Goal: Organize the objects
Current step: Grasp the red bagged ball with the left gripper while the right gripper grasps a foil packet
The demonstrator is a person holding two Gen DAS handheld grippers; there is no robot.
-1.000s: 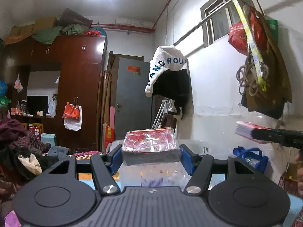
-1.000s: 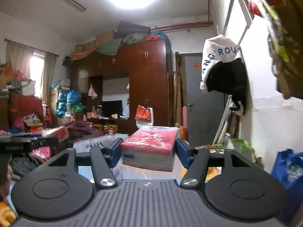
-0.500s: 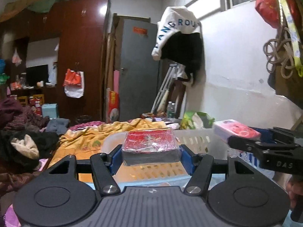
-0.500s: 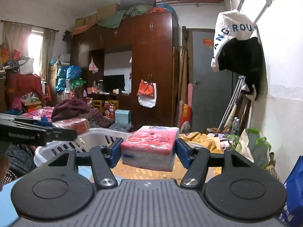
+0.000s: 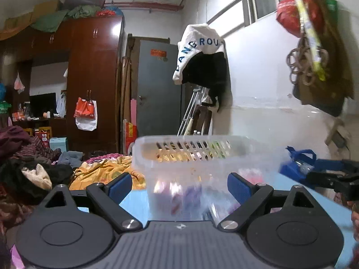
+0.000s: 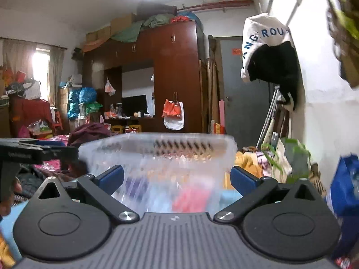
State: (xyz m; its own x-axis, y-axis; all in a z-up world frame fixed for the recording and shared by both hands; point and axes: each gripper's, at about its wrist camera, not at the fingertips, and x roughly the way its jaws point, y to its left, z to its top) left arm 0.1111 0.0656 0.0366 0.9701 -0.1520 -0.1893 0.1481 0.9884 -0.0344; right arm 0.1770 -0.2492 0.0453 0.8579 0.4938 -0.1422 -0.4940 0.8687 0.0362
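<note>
Left tool [image 5: 179, 185] and right tool [image 6: 177, 177]: jaws have just been opening, now spread wide, nothing between the pads. Both face the clear basket [image 5: 186, 157] on the blue table [image 5: 139, 198]; blurred packs [image 6: 193, 197] inside it.

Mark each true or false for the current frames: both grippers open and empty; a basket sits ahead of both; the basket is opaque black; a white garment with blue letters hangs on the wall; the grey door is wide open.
1. Both grippers are open with nothing between the pads. True: the left gripper and right gripper have just been opening, and no pack sits between their pads.
2. A basket is ahead of both. True: the basket.
3. The basket is opaque black. False: it is translucent plastic with a slotted wall.
4. A white garment with blue letters hangs on the wall. True.
5. The grey door is wide open. False: it looks closed.
</note>
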